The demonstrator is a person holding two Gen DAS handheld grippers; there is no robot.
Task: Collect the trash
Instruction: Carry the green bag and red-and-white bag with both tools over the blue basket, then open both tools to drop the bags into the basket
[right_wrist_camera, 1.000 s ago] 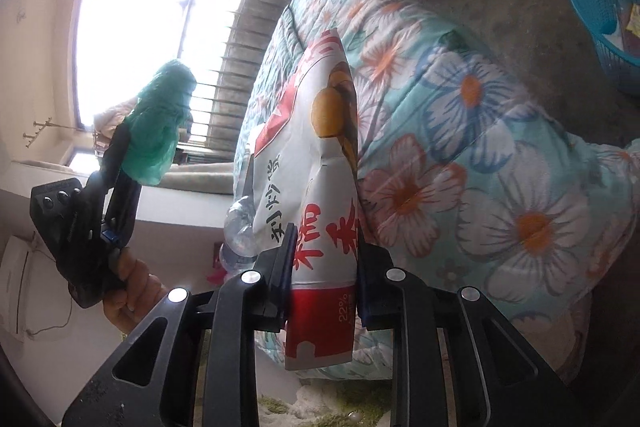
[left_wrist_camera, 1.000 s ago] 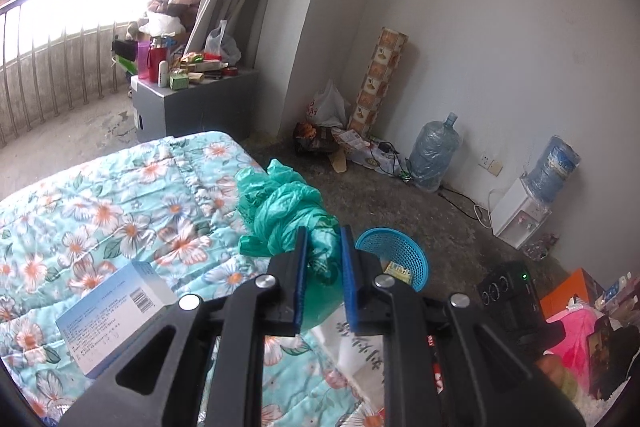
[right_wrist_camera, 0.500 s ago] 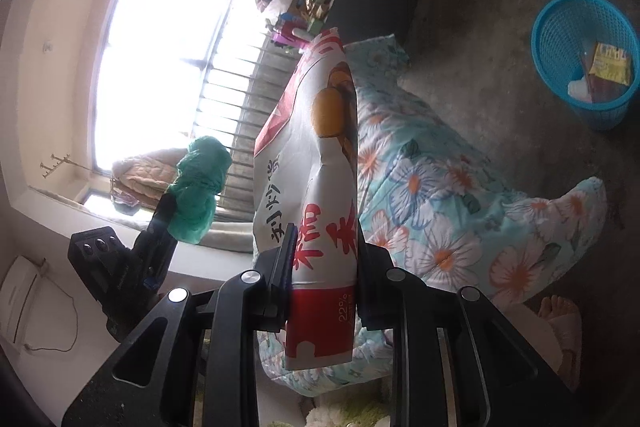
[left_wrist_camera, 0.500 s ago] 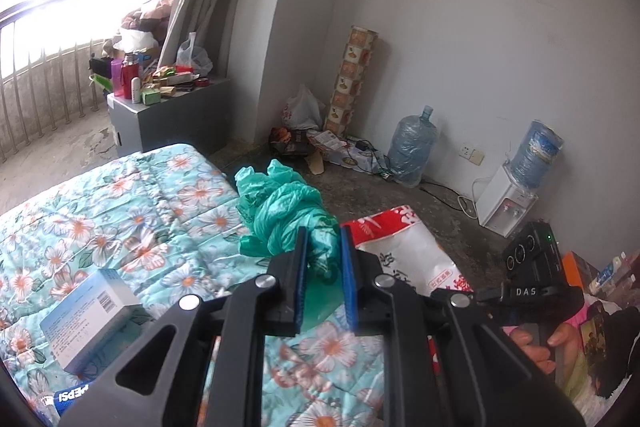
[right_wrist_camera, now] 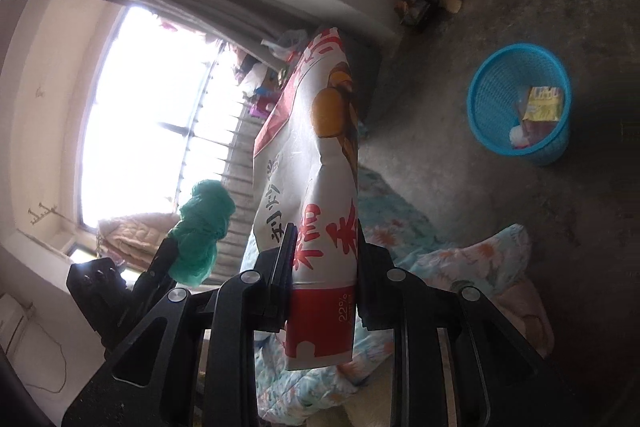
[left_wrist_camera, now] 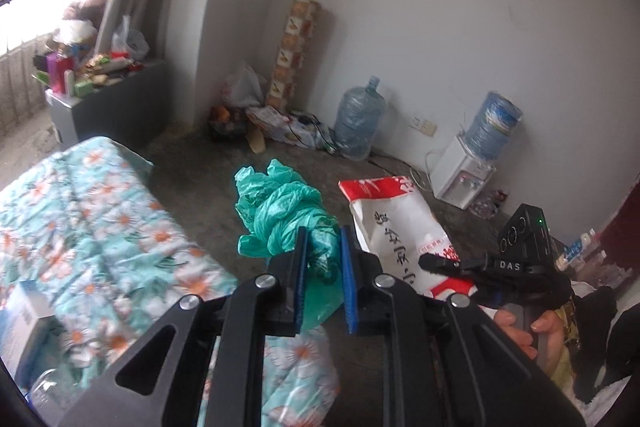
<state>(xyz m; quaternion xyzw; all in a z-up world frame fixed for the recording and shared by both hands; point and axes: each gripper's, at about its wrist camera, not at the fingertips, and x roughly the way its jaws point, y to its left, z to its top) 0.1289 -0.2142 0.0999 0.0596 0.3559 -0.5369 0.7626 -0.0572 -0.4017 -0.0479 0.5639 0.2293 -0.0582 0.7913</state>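
You have both pieces of trash lifted and in carriage; neither is binned yet. Your left gripper (left_wrist_camera: 323,269) has its jaws closed tight on a green plastic bag (left_wrist_camera: 280,215), thin, crumpled film bunched into a soft wad. Your right gripper (right_wrist_camera: 322,259) has its jaws clamped on a snack packet (right_wrist_camera: 316,187), stiff, glossy, creased, white with red print, standing upright above the pads. Below lies the bed (right_wrist_camera: 460,263) with its quilted floral cover. Beyond, on the rough concrete floor, stands the blue basket (right_wrist_camera: 492,131), round, meshed plastic, already holding wrappers. Judged next: bring each item over that open rim, then release.
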